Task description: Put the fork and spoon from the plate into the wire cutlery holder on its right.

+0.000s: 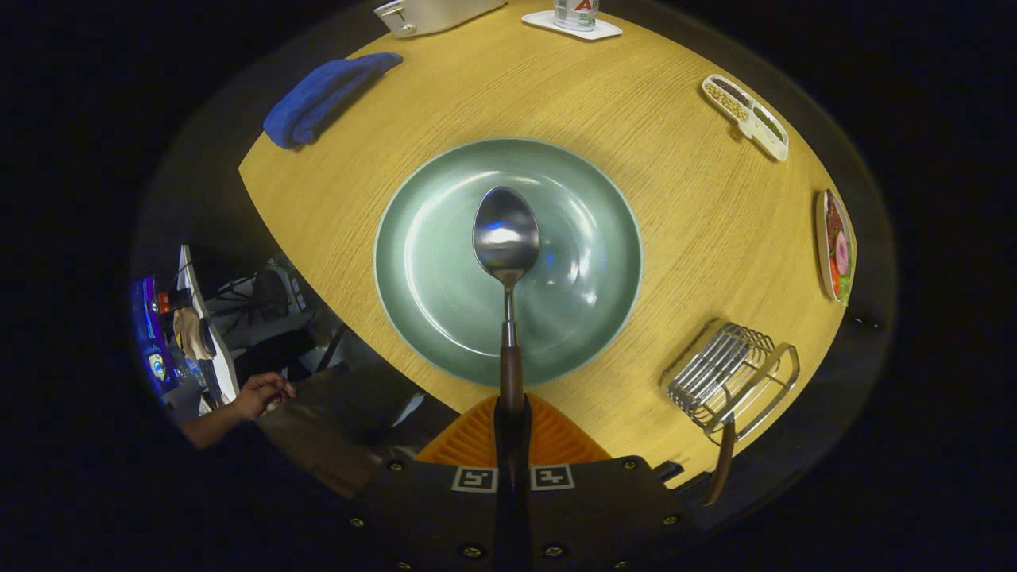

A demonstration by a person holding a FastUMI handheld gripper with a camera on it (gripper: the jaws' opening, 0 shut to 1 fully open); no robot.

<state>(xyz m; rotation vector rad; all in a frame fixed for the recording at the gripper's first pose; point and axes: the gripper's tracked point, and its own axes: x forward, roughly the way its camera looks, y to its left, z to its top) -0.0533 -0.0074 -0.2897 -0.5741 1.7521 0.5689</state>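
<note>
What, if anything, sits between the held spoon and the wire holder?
Nothing visible. The gripper is shut on the spoon, whose bowl hangs over the green plate. The wire cutlery holder lies beyond the plate's right rim, with bare tabletop between them. A wooden handle, likely the fork's, already sticks out of the holder.

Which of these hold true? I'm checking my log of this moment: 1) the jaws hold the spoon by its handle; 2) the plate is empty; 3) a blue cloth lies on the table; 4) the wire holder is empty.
1) True: the gripper is shut on the spoon handle.
2) True: the green plate is bare beneath the lifted spoon.
3) True: the blue cloth lies beyond the plate.
4) False: a wooden handle sticks out of the wire holder.
</note>
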